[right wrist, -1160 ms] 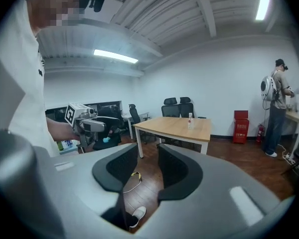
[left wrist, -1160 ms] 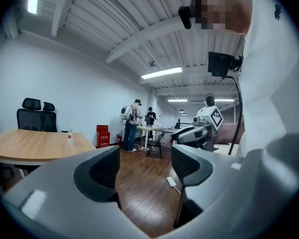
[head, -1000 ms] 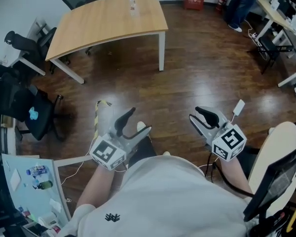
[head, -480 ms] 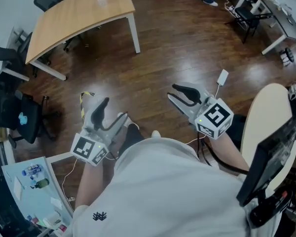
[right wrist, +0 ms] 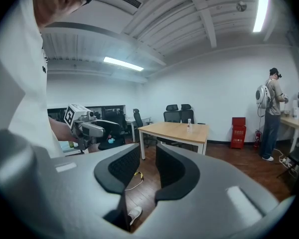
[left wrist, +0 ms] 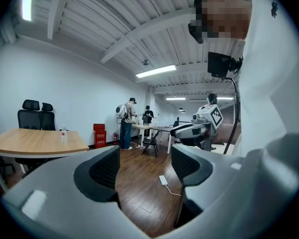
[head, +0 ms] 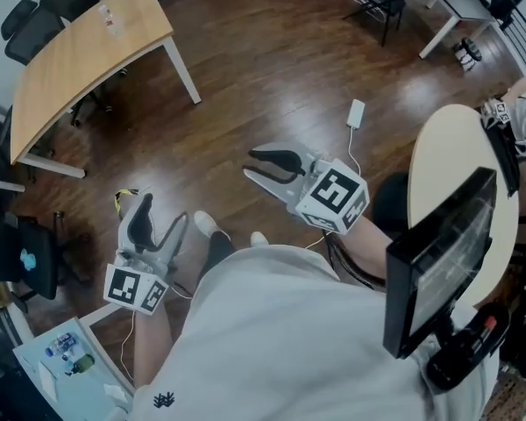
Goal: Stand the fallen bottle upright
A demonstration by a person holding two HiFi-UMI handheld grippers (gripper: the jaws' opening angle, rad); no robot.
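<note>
A small clear bottle (head: 110,17) is on the far wooden table (head: 70,68), a few steps away across the dark floor. It also shows in the left gripper view (left wrist: 63,133) and the right gripper view (right wrist: 189,125), where it looks upright. My left gripper (head: 160,222) is held low at the left, open, with nothing between its pads (left wrist: 142,166). My right gripper (head: 248,165) points toward the table. Its jaws are closing with nothing between them (right wrist: 147,166).
Black office chairs (head: 35,16) stand behind the table. A white power adapter (head: 356,112) and a yellow cable (head: 120,196) lie on the floor. A round pale table (head: 438,174) with a monitor (head: 438,261) is close on my right. People stand at far desks (left wrist: 127,123).
The head view has swung, so the wooden table has slid to the upper left and the round table and monitor have come in at right. The right gripper's jaws have narrowed.
</note>
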